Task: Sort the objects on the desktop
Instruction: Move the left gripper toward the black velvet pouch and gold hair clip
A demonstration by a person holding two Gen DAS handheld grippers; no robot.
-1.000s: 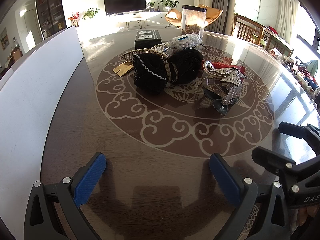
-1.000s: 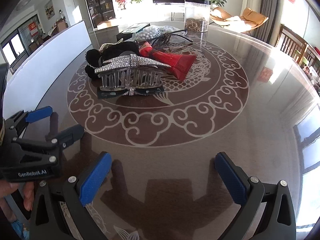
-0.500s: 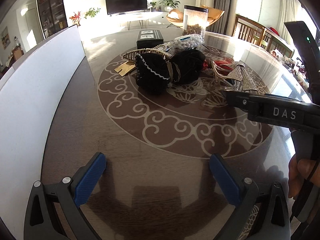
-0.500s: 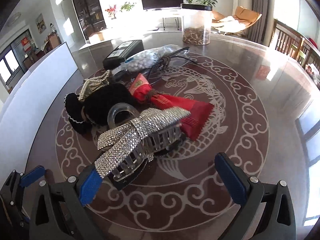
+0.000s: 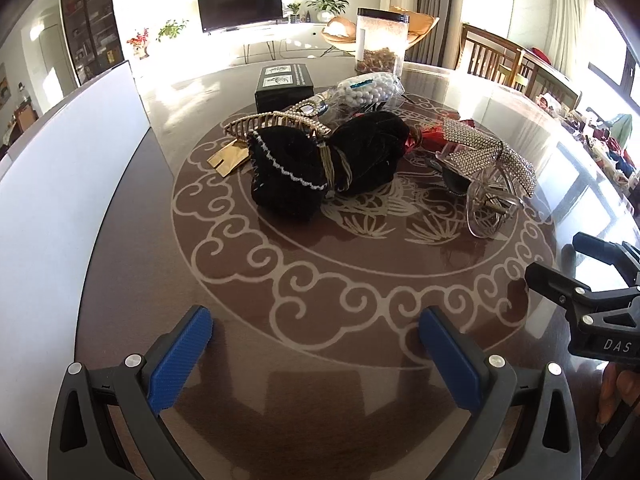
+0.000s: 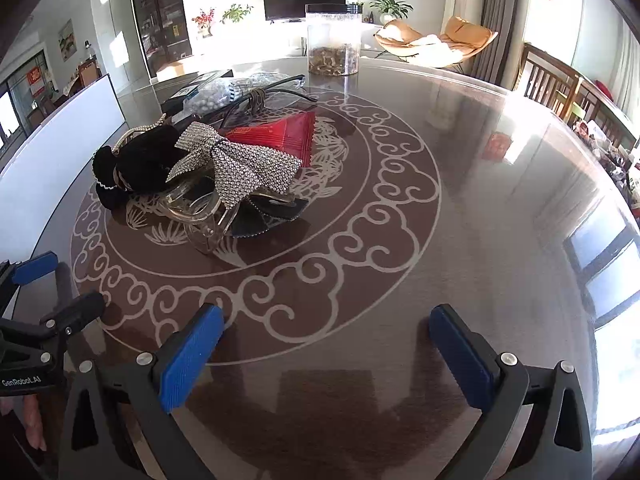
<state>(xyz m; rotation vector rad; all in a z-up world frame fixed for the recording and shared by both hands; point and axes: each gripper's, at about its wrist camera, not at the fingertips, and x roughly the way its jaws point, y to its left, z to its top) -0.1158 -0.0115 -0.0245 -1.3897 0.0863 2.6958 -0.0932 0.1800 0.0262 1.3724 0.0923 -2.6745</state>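
You are pulling your right gripper (image 6: 326,354), pads apart and empty like your left gripper (image 5: 316,354), away from the sparkly hair clip (image 6: 236,172), now shifted on the worktop (image 6: 460,208), so sorting is just beginning.

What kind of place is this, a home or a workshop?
Most likely a home, an open living and dining room. A flat black television stands by the far wall, an orange lounge chair sits near the curtains, and wooden dining chairs flank the round patterned brown table.
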